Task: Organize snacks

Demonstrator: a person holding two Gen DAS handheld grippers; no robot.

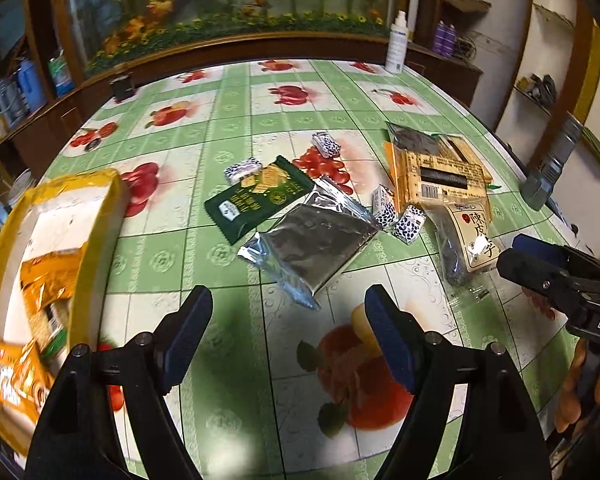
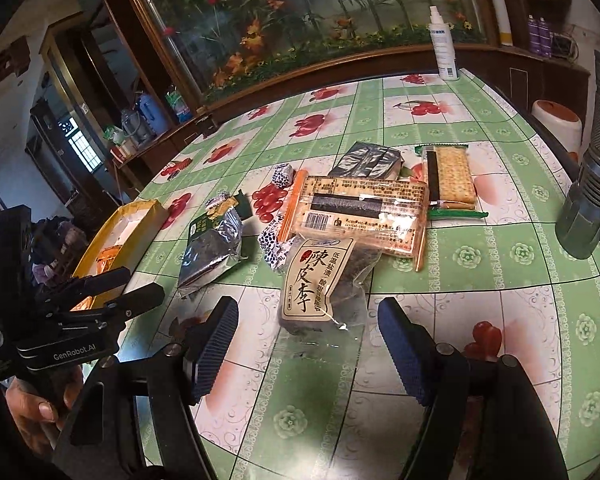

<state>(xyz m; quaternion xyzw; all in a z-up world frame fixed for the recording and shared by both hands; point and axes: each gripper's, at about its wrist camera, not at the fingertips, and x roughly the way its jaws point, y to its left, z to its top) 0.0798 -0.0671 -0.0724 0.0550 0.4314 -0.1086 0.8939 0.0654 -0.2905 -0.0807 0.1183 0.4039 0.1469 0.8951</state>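
Note:
Snack packs lie in the middle of the table. A silver foil pack [image 1: 312, 240] [image 2: 210, 248] lies just ahead of my open, empty left gripper [image 1: 288, 332]. A dark green cracker pack [image 1: 256, 200] lies behind it. A plum bag with a beige label [image 2: 320, 280] [image 1: 470, 240] lies just ahead of my open, empty right gripper [image 2: 308, 344]. An orange cracker pack [image 2: 360, 212] and a green-edged cracker pack [image 2: 452, 176] lie behind it. Small spotted candies [image 1: 410, 224] lie between. A yellow box [image 1: 60, 256] [image 2: 116, 236] at the left holds orange snack packs.
The table has a green fruit-print cloth [image 1: 300, 92]. A white spray bottle [image 2: 444, 44] stands at the far edge. A metal flashlight [image 2: 592, 200] stands at the right edge. A wooden cabinet with a glass tank [image 1: 228, 8] runs behind the table.

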